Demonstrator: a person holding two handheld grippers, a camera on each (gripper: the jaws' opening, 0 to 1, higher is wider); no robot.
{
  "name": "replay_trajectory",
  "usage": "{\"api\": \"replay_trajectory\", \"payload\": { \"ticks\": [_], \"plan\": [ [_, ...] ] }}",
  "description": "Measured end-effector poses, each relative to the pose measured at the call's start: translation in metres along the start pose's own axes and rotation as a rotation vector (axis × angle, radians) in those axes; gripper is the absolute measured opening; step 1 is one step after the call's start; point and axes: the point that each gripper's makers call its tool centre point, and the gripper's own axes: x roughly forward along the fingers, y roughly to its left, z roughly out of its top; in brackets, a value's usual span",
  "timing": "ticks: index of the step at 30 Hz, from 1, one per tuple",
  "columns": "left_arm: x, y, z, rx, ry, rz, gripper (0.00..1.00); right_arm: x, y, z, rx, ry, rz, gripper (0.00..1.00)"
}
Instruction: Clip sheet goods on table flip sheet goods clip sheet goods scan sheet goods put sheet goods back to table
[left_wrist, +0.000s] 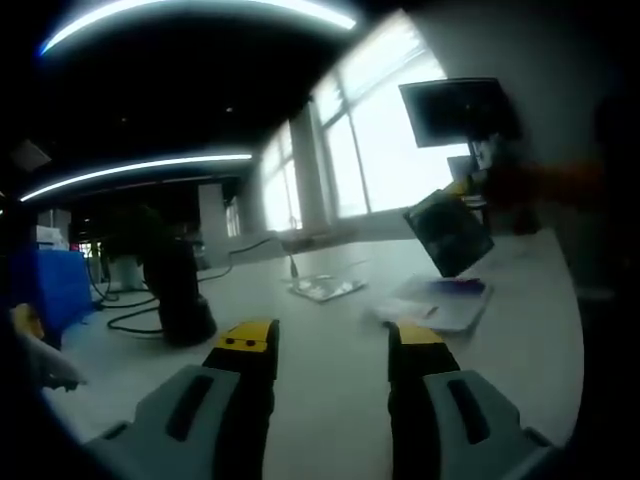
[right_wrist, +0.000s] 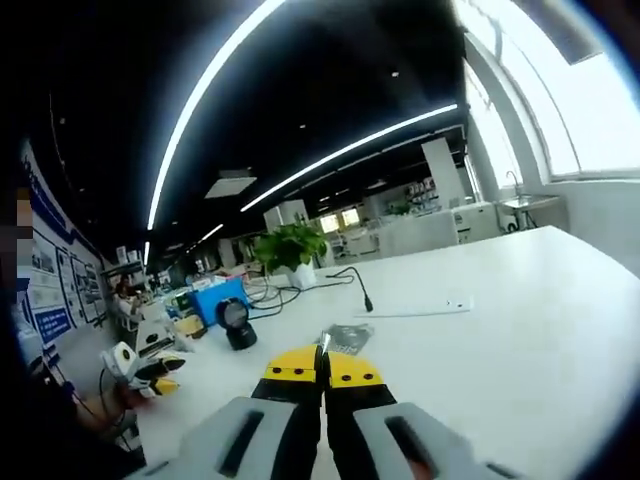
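The left gripper (left_wrist: 332, 350) is spread open over the table (left_wrist: 330, 400); a dark sheet (right_wrist: 322, 341) is pinched by the right gripper (right_wrist: 323, 368).

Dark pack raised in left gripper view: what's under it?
A pale flat pack with purple print, lying on the white table. The dark pack hides the table's far edge behind it.

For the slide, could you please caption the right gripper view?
Right gripper, jaws closed on a thin sheet item, raised above the white table.
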Motion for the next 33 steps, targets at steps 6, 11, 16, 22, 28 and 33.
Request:
{"api": "replay_trajectory", "payload": {
  "ticks": [6,11,16,22,28,33],
  "plan": [
    [0.000,0.000,0.000,0.000,-0.001,0.000,0.36,-0.001,0.000,0.019,0.041,-0.074,-0.011,0.00],
    [0.000,-0.001,0.000,-0.001,-0.001,0.000,0.36,0.002,-0.002,0.032,0.021,-0.128,-0.036,0.00],
    [0.000,-0.001,0.001,-0.002,-0.003,0.000,0.36,0.006,0.001,0.044,0.041,-0.178,-0.048,0.00],
    [0.000,-0.001,0.001,-0.004,-0.005,-0.003,0.36,0.018,0.019,0.051,0.031,-0.201,-0.039,0.00],
    [-0.001,-0.003,0.003,-0.006,-0.014,-0.014,0.36,0.028,0.034,0.060,0.044,-0.234,-0.028,0.00],
    [-0.001,-0.004,0.003,-0.009,-0.017,-0.021,0.36,0.039,0.050,0.066,0.064,-0.250,-0.014,0.00]
  ]
}}
